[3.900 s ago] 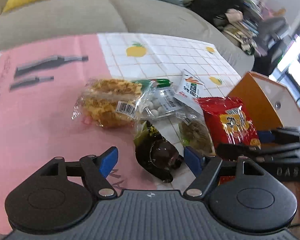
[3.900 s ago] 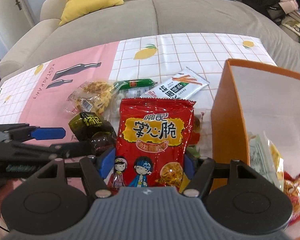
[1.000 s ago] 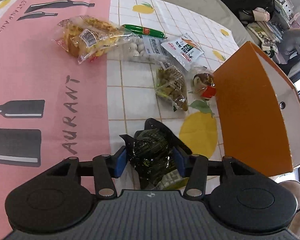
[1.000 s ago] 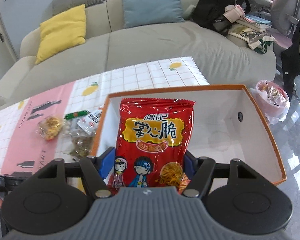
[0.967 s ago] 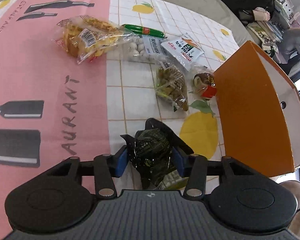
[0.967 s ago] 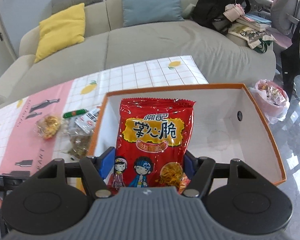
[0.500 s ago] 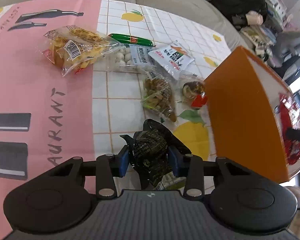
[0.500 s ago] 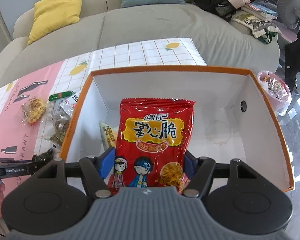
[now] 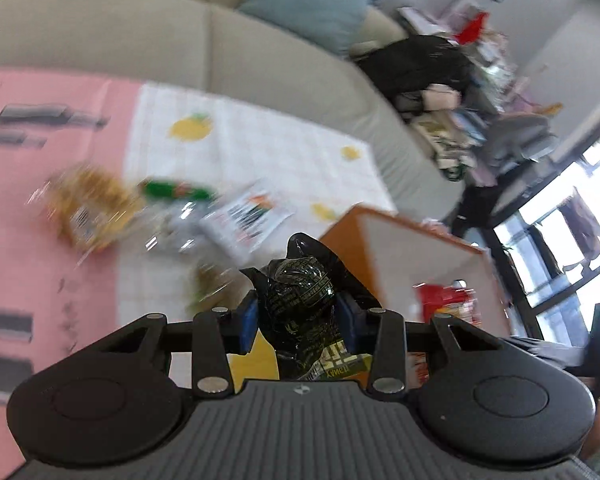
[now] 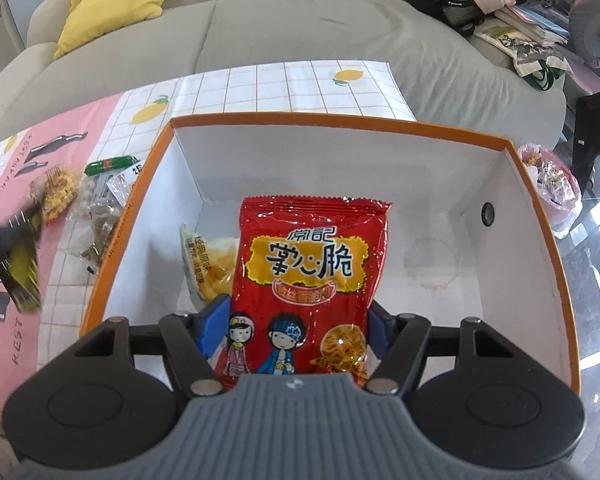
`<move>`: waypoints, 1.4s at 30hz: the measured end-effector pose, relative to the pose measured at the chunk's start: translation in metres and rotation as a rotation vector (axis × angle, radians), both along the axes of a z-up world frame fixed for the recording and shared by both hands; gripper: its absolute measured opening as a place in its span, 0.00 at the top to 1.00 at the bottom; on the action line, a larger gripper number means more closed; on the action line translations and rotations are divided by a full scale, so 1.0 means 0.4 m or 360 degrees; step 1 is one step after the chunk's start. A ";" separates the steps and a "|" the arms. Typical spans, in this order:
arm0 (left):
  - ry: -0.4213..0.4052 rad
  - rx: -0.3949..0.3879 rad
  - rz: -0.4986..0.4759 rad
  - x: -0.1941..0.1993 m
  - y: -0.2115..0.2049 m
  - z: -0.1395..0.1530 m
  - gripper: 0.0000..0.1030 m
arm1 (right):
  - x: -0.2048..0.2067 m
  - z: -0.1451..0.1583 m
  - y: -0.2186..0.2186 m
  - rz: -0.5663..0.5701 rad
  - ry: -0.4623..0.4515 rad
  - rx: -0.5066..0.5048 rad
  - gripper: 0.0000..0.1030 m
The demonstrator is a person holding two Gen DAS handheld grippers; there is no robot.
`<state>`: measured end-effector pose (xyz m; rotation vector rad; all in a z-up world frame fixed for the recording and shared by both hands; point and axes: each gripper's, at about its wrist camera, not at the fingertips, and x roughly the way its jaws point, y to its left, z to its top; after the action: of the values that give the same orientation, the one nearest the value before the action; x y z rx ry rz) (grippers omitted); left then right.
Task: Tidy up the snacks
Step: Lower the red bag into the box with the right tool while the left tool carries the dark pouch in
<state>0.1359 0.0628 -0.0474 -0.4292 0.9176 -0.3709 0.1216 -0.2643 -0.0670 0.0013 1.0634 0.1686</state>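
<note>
My right gripper (image 10: 292, 320) is shut on a red snack bag (image 10: 312, 276) and holds it over the inside of the orange box (image 10: 536, 196), which has white walls. A pale snack packet (image 10: 208, 268) lies on the box floor. My left gripper (image 9: 298, 312) is shut on a dark green-black snack packet (image 9: 298, 292), lifted above the table, left of the orange box (image 9: 352, 236). It shows blurred in the right wrist view (image 10: 20, 272). The left wrist view is motion-blurred.
Several snacks lie on the table left of the box: a yellow snack bag (image 10: 58, 190), a green sausage stick (image 10: 108, 164), a clear packet (image 10: 100, 236) and a white packet (image 9: 248, 216). A grey sofa (image 10: 300, 28) runs behind the table. A bin bag (image 10: 552, 184) sits right of the box.
My left gripper has lifted the dark packet and tilted up towards the box, blurring its view. My right gripper has lowered the red bag further into the box.
</note>
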 end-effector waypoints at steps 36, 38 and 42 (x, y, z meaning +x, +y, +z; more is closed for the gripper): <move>0.0091 0.0854 -0.0769 0.189 -0.511 -0.064 0.54 | 0.097 -0.080 -0.054 0.0041 0.0201 -0.0145 0.35; 0.0083 0.0841 -0.0761 0.190 -0.506 -0.060 0.54 | 0.098 -0.080 -0.054 0.0025 0.0198 -0.0136 0.35; 0.0057 0.0842 -0.0756 0.189 -0.504 -0.050 0.54 | 0.098 -0.081 -0.050 0.0006 0.0192 -0.0155 0.35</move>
<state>0.2116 -0.1390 -0.0676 0.2760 1.1072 -0.5313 0.1608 -0.2843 -0.0996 -0.0791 1.1910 0.1210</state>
